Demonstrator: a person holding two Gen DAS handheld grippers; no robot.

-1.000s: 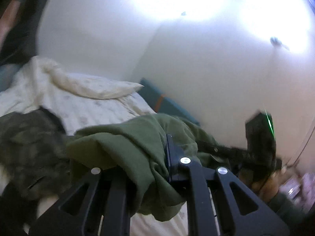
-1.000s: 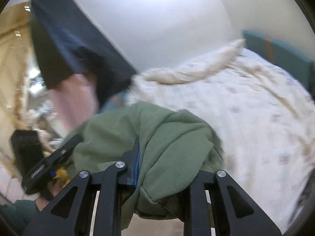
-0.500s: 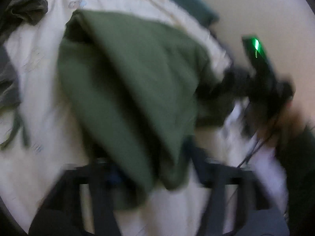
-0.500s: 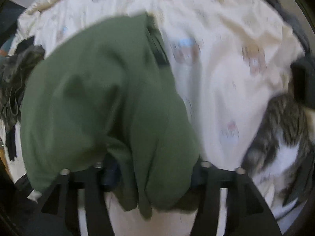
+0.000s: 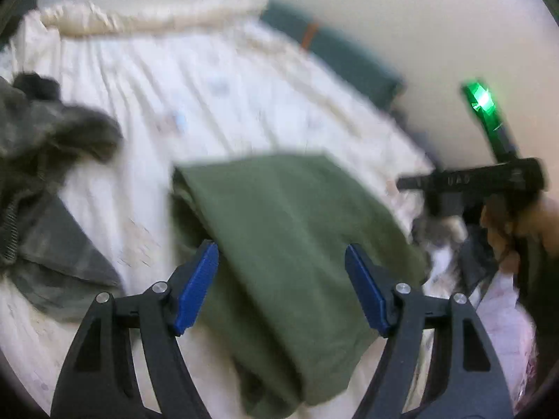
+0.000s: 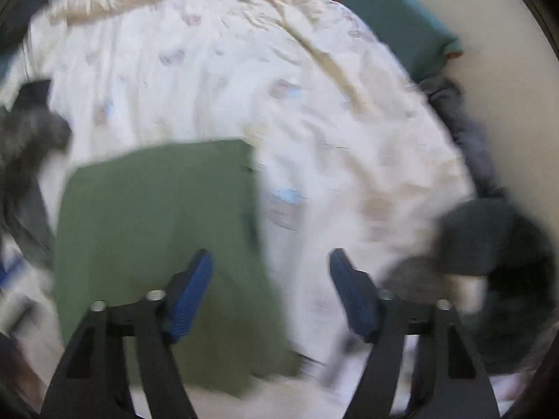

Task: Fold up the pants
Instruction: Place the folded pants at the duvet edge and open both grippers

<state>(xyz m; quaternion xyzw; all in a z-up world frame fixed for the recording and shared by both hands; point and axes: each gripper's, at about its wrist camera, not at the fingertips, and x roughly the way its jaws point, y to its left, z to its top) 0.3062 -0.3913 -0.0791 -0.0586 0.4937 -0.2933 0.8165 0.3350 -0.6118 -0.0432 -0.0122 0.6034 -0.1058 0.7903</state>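
The green pants (image 5: 297, 202) lie as a flat folded stack on the cream patterned bed sheet (image 5: 209, 87). My left gripper (image 5: 280, 248) hangs open above the stack's near part, and its blue pads do not touch the cloth. In the right wrist view the pants (image 6: 157, 209) fill the lower left. My right gripper (image 6: 269, 255) hovers over their right edge. Its jaws are closing with nothing pressed between the pads. A hand (image 5: 506, 230) holds that gripper's black handle at the right of the left wrist view.
Dark grey and camouflage clothes (image 5: 52, 174) are heaped at the left of the bed. A blurred grey and white furry shape (image 6: 489, 244), perhaps a cat, sits at the right edge. A rolled cream blanket (image 5: 139, 21) and a teal cushion (image 5: 332, 49) line the far side.
Both grippers held the green pants up a second ago. They have tilted down towards the bed and let go, and the pants now lie folded on the sheet.
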